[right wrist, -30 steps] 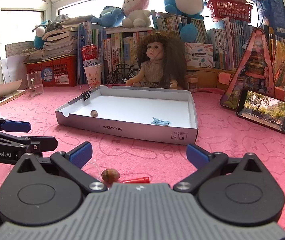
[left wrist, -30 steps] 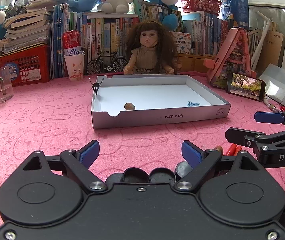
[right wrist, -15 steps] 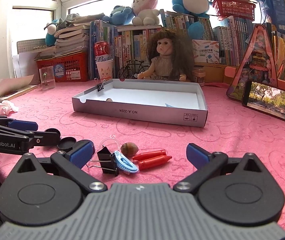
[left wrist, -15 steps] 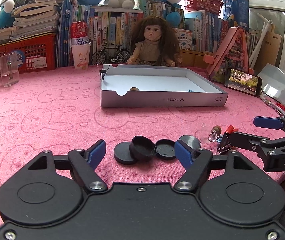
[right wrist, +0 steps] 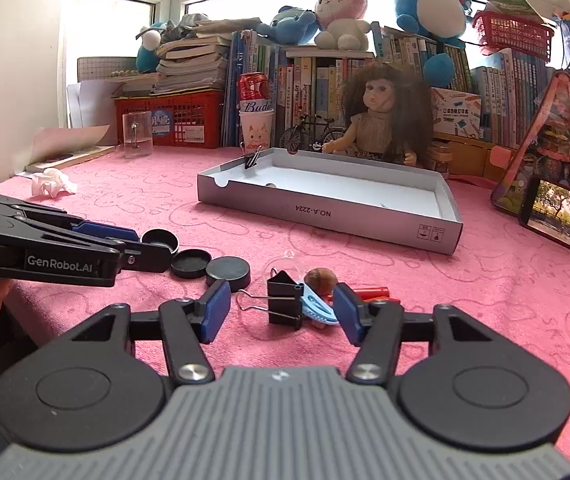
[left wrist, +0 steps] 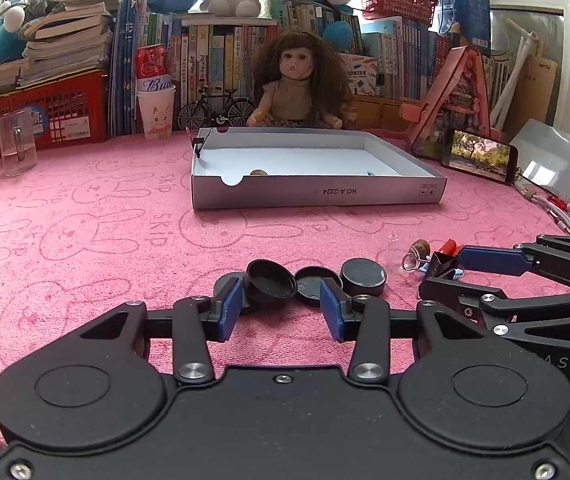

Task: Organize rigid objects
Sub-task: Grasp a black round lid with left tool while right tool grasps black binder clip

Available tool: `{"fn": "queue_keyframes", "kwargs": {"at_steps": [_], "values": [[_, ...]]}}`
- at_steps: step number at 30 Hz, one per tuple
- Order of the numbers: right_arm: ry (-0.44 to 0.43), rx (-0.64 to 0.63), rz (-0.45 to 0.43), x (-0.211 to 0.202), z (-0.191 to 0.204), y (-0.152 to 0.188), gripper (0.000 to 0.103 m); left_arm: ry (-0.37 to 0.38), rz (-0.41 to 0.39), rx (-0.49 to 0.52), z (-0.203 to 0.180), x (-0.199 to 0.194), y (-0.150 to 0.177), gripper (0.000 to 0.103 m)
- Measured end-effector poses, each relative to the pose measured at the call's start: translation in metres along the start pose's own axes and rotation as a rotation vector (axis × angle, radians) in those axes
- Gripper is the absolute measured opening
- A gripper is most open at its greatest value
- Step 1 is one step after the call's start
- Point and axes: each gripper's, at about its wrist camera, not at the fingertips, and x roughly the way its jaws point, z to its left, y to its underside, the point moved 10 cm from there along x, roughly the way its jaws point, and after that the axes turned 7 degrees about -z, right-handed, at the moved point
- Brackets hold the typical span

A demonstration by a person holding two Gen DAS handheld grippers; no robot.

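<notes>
Both grippers have dropped toward the bench: my left gripper (left wrist: 281, 308), unclenched, brackets the black caps (left wrist: 271, 283); my right gripper (right wrist: 281, 308), also unclenched, frames the binder clip (right wrist: 284, 300), short of the cardboard tray (right wrist: 325, 216), lined up for sorting.

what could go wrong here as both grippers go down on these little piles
The left gripper is open around overlapping black caps; closing may catch two or knock one loose.

The right gripper is open around a black binder clip touching a blue clip and a nut, so it may pinch several.

The grippers sit close together and could bump.
</notes>
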Motion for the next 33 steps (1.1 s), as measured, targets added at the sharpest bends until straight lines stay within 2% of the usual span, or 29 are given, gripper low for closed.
{"fn": "queue_keyframes", "kwargs": {"at_steps": [8, 10, 12, 20, 33], "values": [[0.003, -0.037, 0.005, 0.008, 0.008, 0.001, 0.043, -0.051, -0.016, 0.088, -0.001, 0.009, -0.002, 0.039], [0.008, -0.046, 0.004, 0.008, 0.009, 0.002, 0.038, -0.049, -0.012, 0.093, -0.002, 0.012, 0.000, 0.035], [0.021, -0.051, 0.001, 0.007, 0.009, 0.001, 0.023, -0.048, -0.019, 0.106, -0.004, 0.013, 0.000, 0.031], [0.036, -0.023, -0.025, 0.003, -0.001, -0.005, 0.016, -0.044, -0.045, 0.122, -0.008, 0.013, -0.005, 0.030], [0.117, 0.056, -0.072, 0.005, -0.042, -0.034, 0.015, -0.045, -0.068, 0.028, 0.005, 0.023, -0.040, 0.030]]}}
